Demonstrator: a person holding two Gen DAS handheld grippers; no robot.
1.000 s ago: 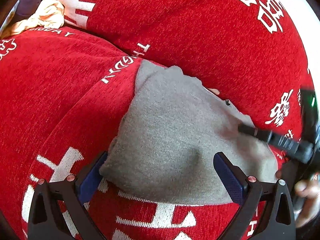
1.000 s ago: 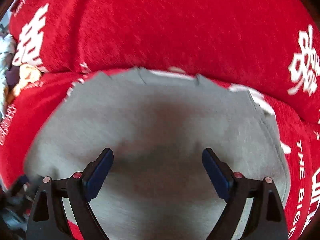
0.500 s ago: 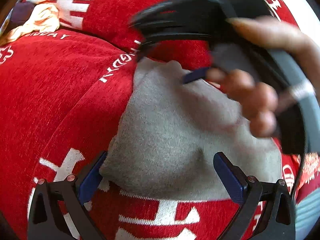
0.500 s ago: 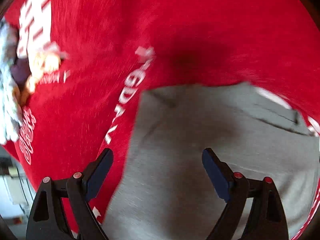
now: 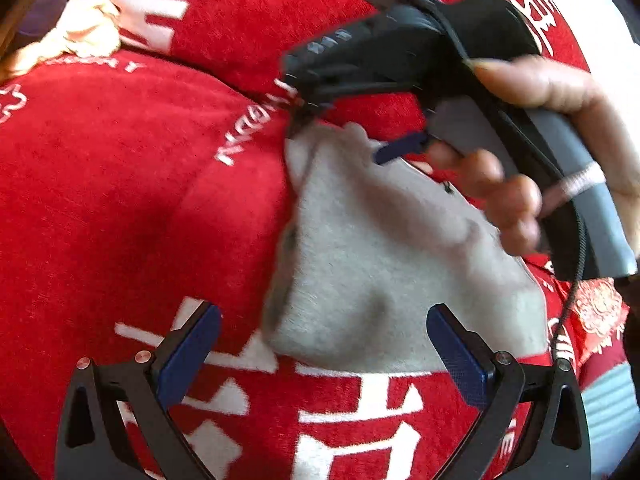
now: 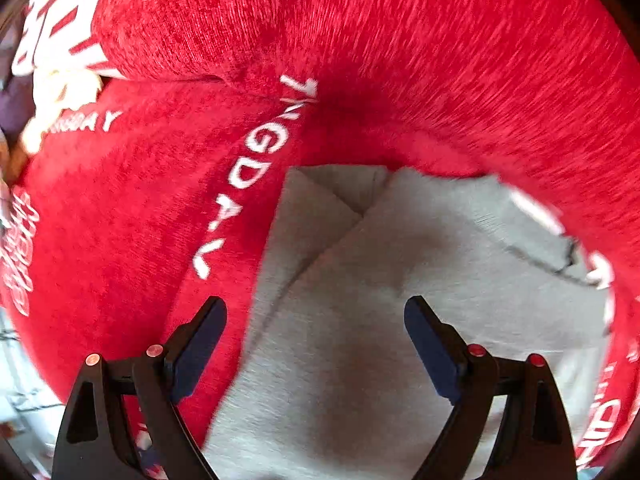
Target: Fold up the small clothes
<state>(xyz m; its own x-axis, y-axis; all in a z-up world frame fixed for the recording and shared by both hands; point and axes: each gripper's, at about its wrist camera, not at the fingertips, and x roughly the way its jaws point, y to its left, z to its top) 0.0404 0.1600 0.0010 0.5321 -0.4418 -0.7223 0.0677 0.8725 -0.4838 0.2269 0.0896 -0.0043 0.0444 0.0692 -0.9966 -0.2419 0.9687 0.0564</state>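
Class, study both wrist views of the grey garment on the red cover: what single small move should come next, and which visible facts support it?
Probably lower the right gripper and close it on the grey garment. Its jaws stand open over the cloth, holding nothing, and a folded flap shows at the far edge. The left gripper is also open, at the near edge, on the red cover.

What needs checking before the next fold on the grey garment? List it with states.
1. Left claw open and free of cloth: ok, its pads straddle the near edge without gripping.
2. Right claw open: ok, jaws wide above the grey garment.
3. Garment lying flat on the red cover: not ok, its left edge is bunched.
4. Far left corner already folded over: ok, a diagonal flap shows in the right wrist view.
5. Right claw's tips touching the far corner: cannot tell, blurred.
6. Other clothes clear of the fold: ok, far off at the cover's far left.
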